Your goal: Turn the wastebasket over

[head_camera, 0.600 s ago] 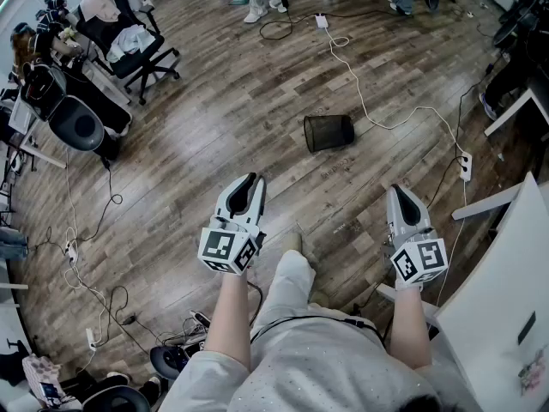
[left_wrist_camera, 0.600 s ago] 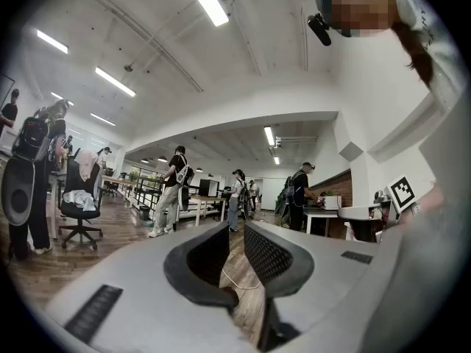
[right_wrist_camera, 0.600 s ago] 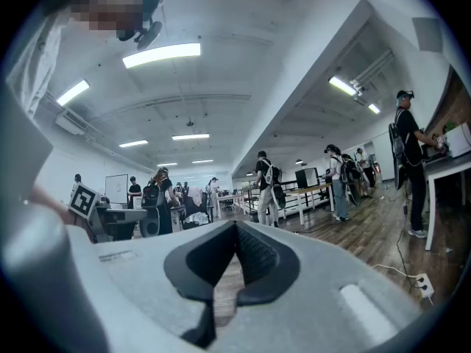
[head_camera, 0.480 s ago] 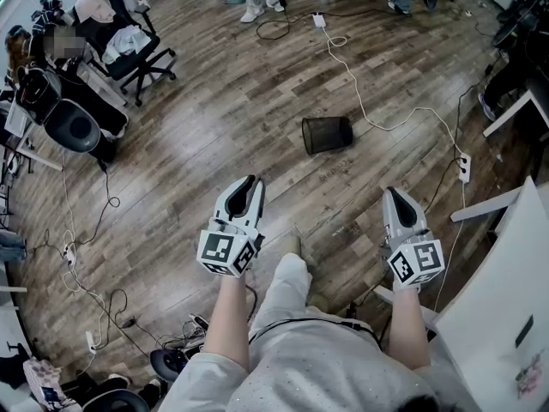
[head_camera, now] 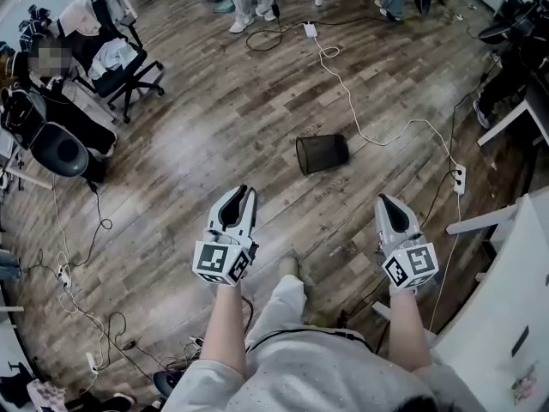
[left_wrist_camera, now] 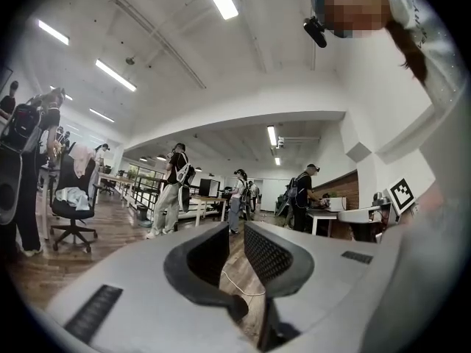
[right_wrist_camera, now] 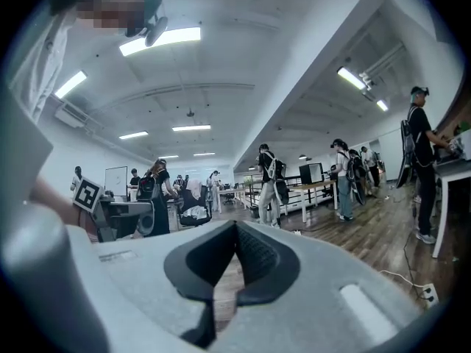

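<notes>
Findings, this moment:

1. The wastebasket (head_camera: 322, 154), black mesh, lies on its side on the wooden floor (head_camera: 214, 136). Its wider end faces the left of the head view. It sits ahead of me, roughly between the lines of my two grippers, and well apart from both. Neither gripper touches it.

2. My left gripper (head_camera: 243, 191) is held level and pointing forward. In the left gripper view its jaws (left_wrist_camera: 235, 230) stand slightly apart. Only floor and a run of white cable show through the narrow gap, so it is released and empty.

3. My right gripper (head_camera: 382, 200) is also level. In the right gripper view its jaws (right_wrist_camera: 235, 226) meet at the tips and are clenched on nothing.

4. A white cable (head_camera: 360, 114) crosses the floor just to the right of the wastebasket and runs on to a power strip (head_camera: 459, 178).

5. An office chair (head_camera: 111, 54) draped with clothing stands far left.

6. My shoe (head_camera: 290, 267) shows on the floor between the two grippers.
</notes>
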Demonstrator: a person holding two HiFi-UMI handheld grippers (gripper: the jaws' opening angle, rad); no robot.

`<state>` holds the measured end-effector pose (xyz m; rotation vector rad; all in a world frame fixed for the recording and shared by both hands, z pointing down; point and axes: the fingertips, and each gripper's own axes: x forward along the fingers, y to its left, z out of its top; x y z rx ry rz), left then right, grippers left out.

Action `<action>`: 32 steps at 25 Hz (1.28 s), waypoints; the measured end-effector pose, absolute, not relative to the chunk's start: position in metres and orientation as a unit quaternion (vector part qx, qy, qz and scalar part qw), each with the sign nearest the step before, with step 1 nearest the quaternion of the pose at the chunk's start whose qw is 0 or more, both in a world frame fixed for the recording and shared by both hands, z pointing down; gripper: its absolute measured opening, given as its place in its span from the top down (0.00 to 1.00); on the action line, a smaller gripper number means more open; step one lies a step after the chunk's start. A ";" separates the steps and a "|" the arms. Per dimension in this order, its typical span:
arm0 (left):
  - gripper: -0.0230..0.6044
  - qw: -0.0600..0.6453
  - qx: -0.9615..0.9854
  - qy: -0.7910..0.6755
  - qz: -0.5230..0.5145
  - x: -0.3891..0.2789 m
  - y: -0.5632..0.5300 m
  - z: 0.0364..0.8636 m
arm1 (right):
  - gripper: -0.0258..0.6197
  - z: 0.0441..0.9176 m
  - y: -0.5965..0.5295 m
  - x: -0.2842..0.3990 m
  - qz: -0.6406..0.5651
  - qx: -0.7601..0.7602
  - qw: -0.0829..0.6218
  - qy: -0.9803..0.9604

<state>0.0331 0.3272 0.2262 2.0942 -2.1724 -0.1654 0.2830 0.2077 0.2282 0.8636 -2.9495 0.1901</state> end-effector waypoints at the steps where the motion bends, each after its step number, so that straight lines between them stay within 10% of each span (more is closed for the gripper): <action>1: 0.86 0.061 0.693 -0.716 -0.055 0.027 0.320 0.226 | 0.96 0.227 0.200 0.277 0.061 0.283 0.031 -0.957; 32: 0.71 0.163 0.773 -0.614 -0.007 -0.079 0.127 0.356 | 0.67 0.381 0.063 0.129 0.168 0.325 0.097 -0.926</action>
